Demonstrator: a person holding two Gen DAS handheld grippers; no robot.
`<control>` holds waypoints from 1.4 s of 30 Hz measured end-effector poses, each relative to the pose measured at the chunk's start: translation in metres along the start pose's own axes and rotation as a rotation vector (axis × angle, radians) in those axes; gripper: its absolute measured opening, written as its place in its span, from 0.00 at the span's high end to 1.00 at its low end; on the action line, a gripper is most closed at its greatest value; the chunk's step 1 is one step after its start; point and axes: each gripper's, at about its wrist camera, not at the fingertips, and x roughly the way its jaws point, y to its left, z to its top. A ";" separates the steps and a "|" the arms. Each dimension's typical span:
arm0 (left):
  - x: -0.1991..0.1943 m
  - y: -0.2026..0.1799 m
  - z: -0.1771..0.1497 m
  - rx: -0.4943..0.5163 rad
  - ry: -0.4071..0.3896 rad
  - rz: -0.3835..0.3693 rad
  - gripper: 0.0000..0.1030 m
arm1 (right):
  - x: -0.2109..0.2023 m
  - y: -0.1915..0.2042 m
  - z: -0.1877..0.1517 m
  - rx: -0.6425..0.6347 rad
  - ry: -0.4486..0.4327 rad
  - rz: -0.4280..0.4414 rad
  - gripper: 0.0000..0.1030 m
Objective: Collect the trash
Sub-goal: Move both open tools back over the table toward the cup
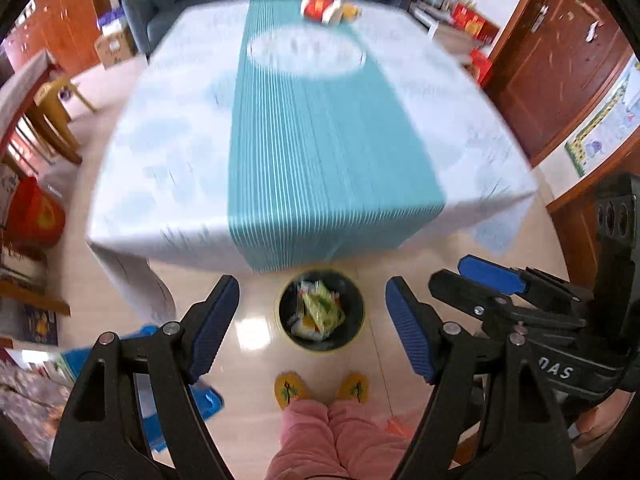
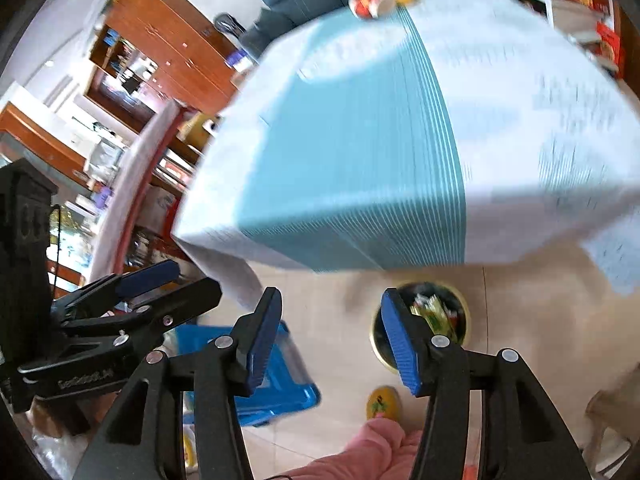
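Trash (image 1: 320,312) heaped in upright round bin (image 1: 356,332) on floor, left claw (image 1: 312,328) and right claw (image 2: 328,340) both open, empty.

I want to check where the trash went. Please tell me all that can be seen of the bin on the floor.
The bin is a small round one, dark inside, with a yellowish rim. It stands upright on the pale tiled floor, just in front of the table's near edge and ahead of the person's yellow slippers. It holds crumpled wrappers, green, yellow and white. Nothing touches it; both tongs are above it, apart from it.
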 end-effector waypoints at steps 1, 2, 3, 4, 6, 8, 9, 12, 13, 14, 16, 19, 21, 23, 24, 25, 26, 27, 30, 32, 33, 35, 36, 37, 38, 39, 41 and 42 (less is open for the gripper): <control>-0.010 -0.001 0.006 0.002 -0.018 -0.005 0.29 | -0.012 0.007 0.006 -0.004 -0.013 -0.002 0.48; -0.020 -0.001 0.013 0.004 -0.034 -0.013 0.29 | -0.022 0.014 0.012 -0.008 -0.027 -0.003 0.48; -0.032 -0.001 0.021 0.005 -0.055 -0.024 0.29 | -0.036 0.022 0.019 -0.007 -0.048 -0.002 0.48; -0.041 -0.002 0.026 0.006 -0.070 -0.033 0.29 | -0.045 0.028 0.025 -0.006 -0.064 -0.001 0.48; -0.054 -0.004 0.037 0.016 -0.089 -0.047 0.29 | -0.061 0.037 0.035 -0.006 -0.095 -0.003 0.48; -0.071 -0.006 0.049 0.039 -0.126 -0.057 0.29 | -0.077 0.048 0.045 -0.004 -0.127 -0.010 0.48; -0.080 -0.006 0.055 0.052 -0.146 -0.061 0.29 | -0.083 0.052 0.050 -0.003 -0.135 -0.012 0.48; -0.103 -0.006 0.072 0.077 -0.194 -0.067 0.29 | -0.103 0.065 0.064 -0.017 -0.174 -0.038 0.48; -0.109 -0.006 0.075 0.080 -0.206 -0.070 0.29 | -0.111 0.066 0.071 -0.021 -0.184 -0.048 0.48; -0.116 -0.006 0.080 0.083 -0.218 -0.073 0.29 | -0.116 0.070 0.076 -0.023 -0.198 -0.061 0.48; -0.125 -0.005 0.091 0.093 -0.243 -0.073 0.29 | -0.123 0.071 0.084 -0.014 -0.216 -0.077 0.48; -0.136 -0.003 0.107 0.114 -0.269 -0.080 0.29 | -0.131 0.072 0.101 0.007 -0.250 -0.094 0.48; -0.140 -0.001 0.118 0.125 -0.277 -0.092 0.29 | -0.135 0.072 0.112 0.023 -0.271 -0.105 0.48; -0.144 0.000 0.128 0.134 -0.284 -0.095 0.29 | -0.137 0.070 0.121 0.034 -0.287 -0.113 0.48; -0.145 0.000 0.133 0.143 -0.287 -0.095 0.29 | -0.137 0.069 0.126 0.035 -0.292 -0.115 0.48; -0.145 0.000 0.137 0.145 -0.290 -0.093 0.29 | -0.138 0.069 0.132 0.033 -0.294 -0.119 0.48; -0.145 -0.001 0.142 0.148 -0.292 -0.093 0.29 | -0.138 0.070 0.137 0.029 -0.296 -0.124 0.48; -0.144 -0.001 0.148 0.149 -0.292 -0.091 0.29 | -0.139 0.069 0.143 0.022 -0.295 -0.128 0.48; -0.137 -0.001 0.161 0.141 -0.287 -0.089 0.29 | -0.138 0.067 0.167 -0.011 -0.286 -0.143 0.48; -0.129 -0.001 0.174 0.126 -0.282 -0.085 0.28 | -0.136 0.064 0.180 -0.034 -0.287 -0.151 0.48; -0.124 0.000 0.181 0.115 -0.279 -0.081 0.28 | -0.135 0.061 0.190 -0.045 -0.287 -0.154 0.48; -0.112 0.001 0.196 0.089 -0.267 -0.074 0.28 | -0.131 0.050 0.214 -0.061 -0.286 -0.151 0.48; -0.106 0.002 0.203 0.078 -0.261 -0.074 0.28 | -0.129 0.044 0.227 -0.069 -0.287 -0.147 0.48; -0.098 0.003 0.213 0.061 -0.252 -0.072 0.27 | -0.126 0.038 0.238 -0.076 -0.286 -0.143 0.48; -0.088 0.003 0.224 0.045 -0.243 -0.069 0.27 | -0.123 0.030 0.251 -0.086 -0.284 -0.139 0.48; -0.077 0.004 0.238 0.023 -0.233 -0.063 0.27 | -0.119 0.023 0.264 -0.094 -0.280 -0.136 0.48; -0.056 0.004 0.261 -0.012 -0.214 -0.053 0.27 | -0.106 0.003 0.295 -0.117 -0.262 -0.121 0.48; -0.044 0.004 0.274 -0.035 -0.204 -0.044 0.27 | -0.098 -0.009 0.316 -0.131 -0.248 -0.112 0.48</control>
